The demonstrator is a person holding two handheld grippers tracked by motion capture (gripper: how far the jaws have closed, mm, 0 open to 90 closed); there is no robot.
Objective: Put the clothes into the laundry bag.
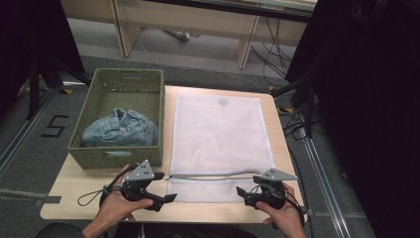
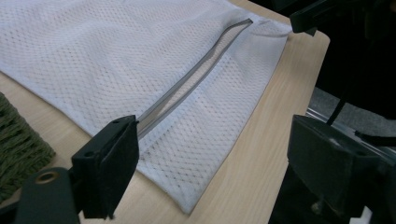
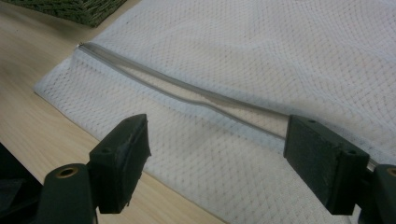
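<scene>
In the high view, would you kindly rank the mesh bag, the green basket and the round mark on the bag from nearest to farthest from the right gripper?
From the right gripper, jaws open:
1. Mesh bag: its near edge lies just beside the jaws, to their left.
2. Green basket: across the table, far left.
3. Round mark: near the bag's far end.
Basket and mark are close to call.

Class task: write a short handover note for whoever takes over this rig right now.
Left hand-held gripper: open, holding nothing, at the mesh laundry bag's near left corner.
Right hand-held gripper: open, holding nothing, at the near right corner.
Bag lies flat on the table; its grey zipper gapes slightly.
Denim garment sits in the green basket.
Done: nothing visible. Left: probably open the bag and load the garment.
</scene>
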